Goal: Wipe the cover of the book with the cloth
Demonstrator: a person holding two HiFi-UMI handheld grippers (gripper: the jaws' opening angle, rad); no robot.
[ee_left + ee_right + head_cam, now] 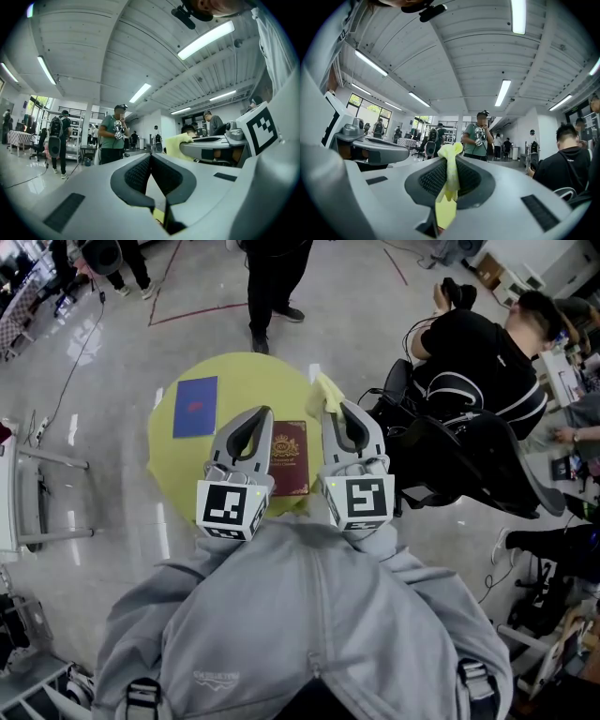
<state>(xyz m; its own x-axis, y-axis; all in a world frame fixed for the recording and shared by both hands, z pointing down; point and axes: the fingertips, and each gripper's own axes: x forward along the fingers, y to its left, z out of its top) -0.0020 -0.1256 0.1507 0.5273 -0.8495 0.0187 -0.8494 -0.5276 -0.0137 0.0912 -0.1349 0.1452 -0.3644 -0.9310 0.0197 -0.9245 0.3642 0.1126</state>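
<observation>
A dark red book point(289, 457) with a gold crest lies flat on the round yellow table point(178, 465), between my two grippers. My left gripper point(251, 416) is held above the table's middle, jaws shut with nothing between them point(150, 157). My right gripper point(336, 409) hovers over the table's right edge, shut on a pale yellow cloth point(326, 393). The cloth point(450, 173) is pinched between the right jaws and pokes out past the tips. Both grippers point level across the room, away from the book. From the left gripper view the cloth point(180, 143) shows at the right gripper's tip.
A blue book point(195, 407) lies at the table's left. A seated person point(487, 362) in a black chair point(469, 465) is close on the right. Another person point(272, 287) stands just beyond the table. A white frame point(28, 493) is at the left.
</observation>
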